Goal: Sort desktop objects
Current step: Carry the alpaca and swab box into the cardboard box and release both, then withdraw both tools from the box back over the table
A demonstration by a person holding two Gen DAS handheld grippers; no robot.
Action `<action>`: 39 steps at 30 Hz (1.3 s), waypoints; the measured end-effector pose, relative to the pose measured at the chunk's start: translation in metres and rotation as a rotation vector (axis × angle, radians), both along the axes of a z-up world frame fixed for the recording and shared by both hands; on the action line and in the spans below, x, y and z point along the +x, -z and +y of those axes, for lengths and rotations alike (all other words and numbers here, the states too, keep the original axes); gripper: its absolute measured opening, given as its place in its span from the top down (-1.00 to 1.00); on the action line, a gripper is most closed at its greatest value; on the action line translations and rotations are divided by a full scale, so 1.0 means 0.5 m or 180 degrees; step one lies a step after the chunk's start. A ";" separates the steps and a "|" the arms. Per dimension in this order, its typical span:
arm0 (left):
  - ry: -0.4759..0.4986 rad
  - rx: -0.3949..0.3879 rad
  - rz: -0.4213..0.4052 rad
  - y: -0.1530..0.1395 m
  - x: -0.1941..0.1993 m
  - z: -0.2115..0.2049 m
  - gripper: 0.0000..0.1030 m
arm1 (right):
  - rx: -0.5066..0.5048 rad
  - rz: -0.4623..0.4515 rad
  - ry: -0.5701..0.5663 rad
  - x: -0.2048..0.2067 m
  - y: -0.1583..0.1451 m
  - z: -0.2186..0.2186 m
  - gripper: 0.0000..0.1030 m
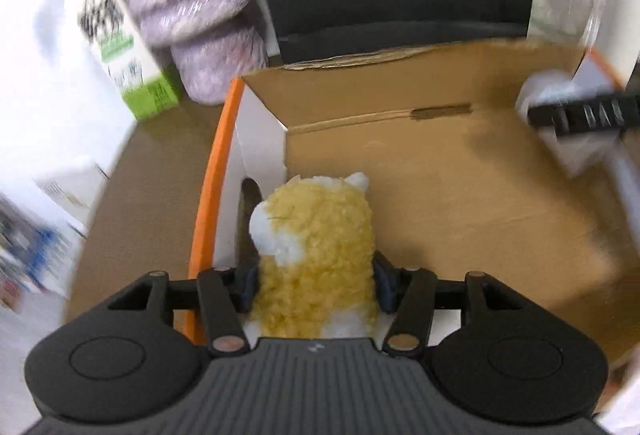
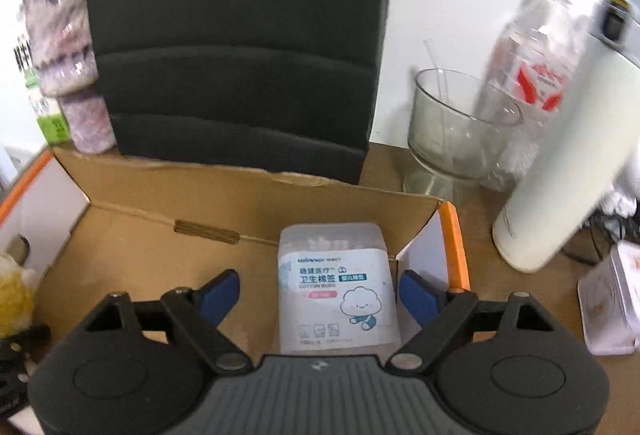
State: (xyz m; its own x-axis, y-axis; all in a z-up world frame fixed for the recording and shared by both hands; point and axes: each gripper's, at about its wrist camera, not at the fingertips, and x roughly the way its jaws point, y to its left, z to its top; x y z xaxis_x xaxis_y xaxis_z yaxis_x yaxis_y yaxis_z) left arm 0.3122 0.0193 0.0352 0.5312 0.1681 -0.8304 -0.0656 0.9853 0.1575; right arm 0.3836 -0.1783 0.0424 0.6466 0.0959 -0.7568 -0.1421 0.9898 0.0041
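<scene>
A yellow and white plush toy [image 1: 316, 255] stands in the near left corner of an open cardboard box [image 1: 400, 83] with orange edges. My left gripper [image 1: 316, 283] is shut on it, with the blue pads against its fur on both sides. A clear cotton bud box [image 2: 338, 291] with a white label stands on the cardboard box [image 2: 160, 187] floor at the right end. My right gripper [image 2: 320, 295] is open around it, and there is a gap on each side between pad and box. The plush toy [image 2: 14, 295] shows at the left edge of the right wrist view.
A black chair back [image 2: 236, 35] rises behind the box. To its left stand a purple wrapped bundle [image 1: 188, 3] and a green and white carton [image 1: 128, 55]. To its right stand a glass bowl [image 2: 452, 131], a water bottle [image 2: 532, 67], a white flask [image 2: 568, 163] and a small tin [image 2: 612, 303].
</scene>
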 end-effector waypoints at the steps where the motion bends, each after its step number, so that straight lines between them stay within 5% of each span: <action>1: -0.0082 -0.0157 0.0009 -0.016 -0.007 0.009 -0.11 | 0.0093 0.0006 0.0005 -0.013 -0.007 -0.004 -0.68; 5: -0.0045 -0.0357 -0.0375 -0.101 -0.068 0.007 -1.00 | 0.0322 -0.0158 -0.0036 -0.094 -0.083 -0.011 -0.71; 8: 0.0042 -0.0301 -0.0532 -0.150 -0.119 -0.009 -1.00 | 0.0225 -0.0384 -0.0043 -0.168 -0.140 -0.007 -0.80; 14: 0.0040 -0.0613 -0.0722 -0.180 -0.275 -0.009 -1.00 | 0.0127 -0.0736 -0.0012 -0.366 -0.172 -0.020 -0.90; 18: -0.0031 -0.0962 -0.0814 -0.134 -0.411 -0.003 -1.00 | 0.0287 -0.0801 -0.0060 -0.538 -0.132 -0.054 -0.97; 25: 0.0012 -0.0945 -0.0999 0.005 -0.602 -0.027 -1.00 | 0.0578 -0.0697 -0.0156 -0.752 -0.008 -0.104 -0.97; 30: -0.0254 -0.0916 -0.0971 0.065 -0.655 -0.010 -1.00 | 0.1028 -0.0632 -0.0109 -0.800 0.057 -0.138 -1.00; 39: -0.0314 -0.0670 -0.1185 0.041 -0.678 -0.029 -1.00 | 0.0711 -0.0510 -0.0183 -0.804 0.093 -0.110 -1.00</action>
